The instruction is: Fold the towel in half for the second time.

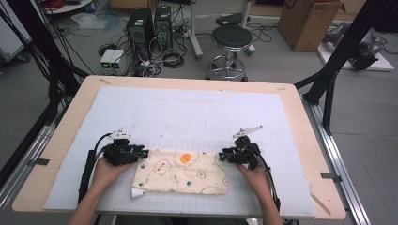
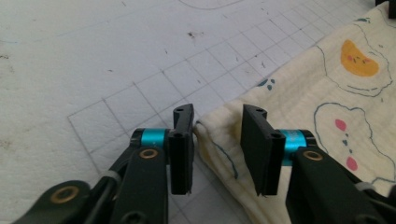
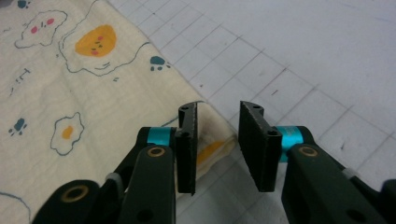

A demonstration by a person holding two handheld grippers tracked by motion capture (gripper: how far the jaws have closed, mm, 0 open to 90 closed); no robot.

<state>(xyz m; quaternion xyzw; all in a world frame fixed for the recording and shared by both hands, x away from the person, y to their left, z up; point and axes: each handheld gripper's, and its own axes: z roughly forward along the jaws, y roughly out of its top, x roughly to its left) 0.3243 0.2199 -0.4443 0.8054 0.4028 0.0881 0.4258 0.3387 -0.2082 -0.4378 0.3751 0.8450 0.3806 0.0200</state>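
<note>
1. Flat on the white gridded foam mat [image 1: 155, 112] that covers the wooden worktop [image 1: 300, 122] lies a cream cotton cloth printed with fried eggs, clouds and paw marks [image 1: 180, 172], folded to a rough rectangle near the person's edge.
2. Its left end looks rumpled, and a small white corner [image 1: 137, 192] pokes out at the lower left.
3. At that left end the left gripper [image 2: 217, 140] sits low over the mat; the folded cloth corner lies between its jaws, touching the left one, while a gap shows at the right one, so the jaws stand parted and clamp nothing.
4. An orange yolk print [image 1: 186, 158] marks the cloth's far edge, about midway between the two grippers.
5. At the right end the right gripper [image 3: 218, 140] straddles the cloth's corner, where an orange patch shows; its jaws likewise stand apart, not pressing the fabric.
</note>
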